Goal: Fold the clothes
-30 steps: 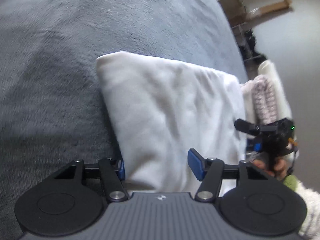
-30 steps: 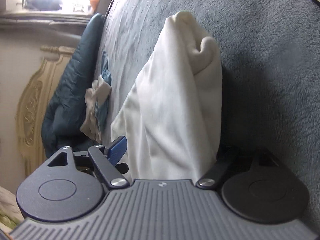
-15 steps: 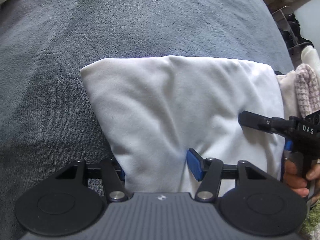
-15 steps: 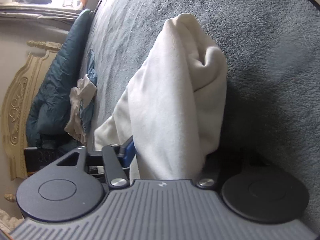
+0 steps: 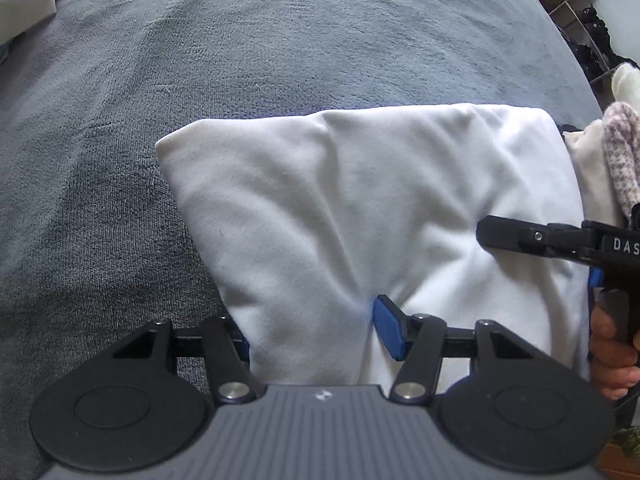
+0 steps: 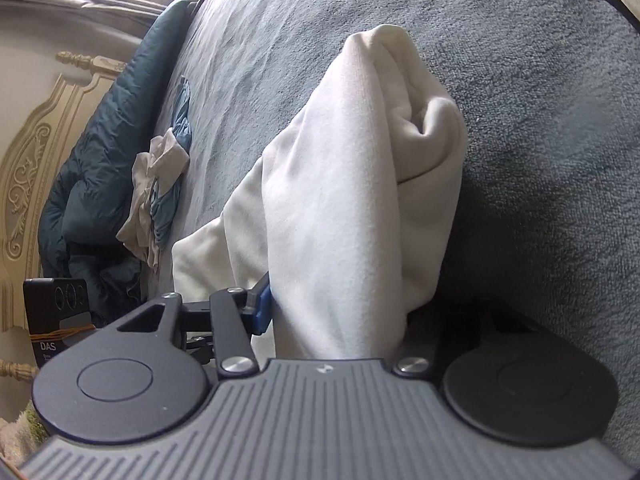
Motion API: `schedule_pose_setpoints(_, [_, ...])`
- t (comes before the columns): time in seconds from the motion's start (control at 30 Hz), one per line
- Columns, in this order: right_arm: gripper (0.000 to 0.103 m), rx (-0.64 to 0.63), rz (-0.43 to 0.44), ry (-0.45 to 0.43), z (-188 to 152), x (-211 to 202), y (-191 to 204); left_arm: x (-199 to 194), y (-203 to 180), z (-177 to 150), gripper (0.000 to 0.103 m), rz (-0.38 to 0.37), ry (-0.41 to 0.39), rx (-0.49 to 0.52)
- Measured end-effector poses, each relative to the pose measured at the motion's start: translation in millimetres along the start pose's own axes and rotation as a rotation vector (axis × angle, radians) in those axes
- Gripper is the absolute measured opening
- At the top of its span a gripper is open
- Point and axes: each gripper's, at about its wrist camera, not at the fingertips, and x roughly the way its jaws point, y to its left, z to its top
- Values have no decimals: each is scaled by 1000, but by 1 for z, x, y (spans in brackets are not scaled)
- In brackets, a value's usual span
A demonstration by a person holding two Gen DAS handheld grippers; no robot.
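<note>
White garment (image 5: 360, 216): folded, lying on the grey bedspread (image 5: 280, 48) ahead of me.
Left gripper (image 5: 316, 330): my blue pads straddle a bunched near edge of the cloth, pinching it.
Right gripper (image 6: 340, 320): one finger under, one over the thick fold; I have it gripped.
Right hand (image 5: 610, 356): wrapped on the handle.
Crumpled clothes (image 6: 160, 184): well apart, beside the dark quilt (image 6: 100, 152).

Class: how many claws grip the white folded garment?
2. The left claw grips the white folded garment at its near edge; the right claw clamps its side.
</note>
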Motion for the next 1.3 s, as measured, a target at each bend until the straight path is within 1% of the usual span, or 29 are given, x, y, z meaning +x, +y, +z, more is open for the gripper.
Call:
schedule_pose_setpoints(0.37, [49, -19, 3, -2, -1, -2, -2, -7, -9, -7, 57, 52, -9, 20])
schedule_pose_setpoints(0.73, [48, -43, 16, 13, 1, -1, -3, -17, -2, -14, 58, 57, -38, 1])
schedule_pose_setpoints(0.77, [48, -36, 23, 14, 2, -2, -4, -18, 0, -14, 58, 44, -44, -14])
schedule_pose_setpoints(0.9, [49, 18, 63, 11, 4, -5, -13, -22, 21, -16, 58, -53, -66, -120])
schedule_pose_setpoints(0.97, [50, 47, 91, 4, 6, -5, -19, -21, 27, -15, 58, -81, -68, -145])
schedule_pose_setpoints(1.0, [50, 56, 102, 1, 6, -5, -21, -21, 30, -15, 60, -92, -68, -154])
schedule_pose_setpoints(1.07, [50, 67, 117, -6, 6, -5, -24, -21, 29, -18, 63, -96, -77, -145])
schedule_pose_setpoints(1.17, [48, 53, 119, -10, 4, -6, -23, -24, 22, -24, 62, -79, -95, -109])
schedule_pose_setpoints(1.27, [45, 23, 106, -6, 3, -6, -18, -29, 12, -30, 57, -47, -115, -71])
schedule_pose_setpoints(1.3, [44, 13, 101, -4, 3, -7, -17, -31, 8, -32, 53, -41, -122, -64])
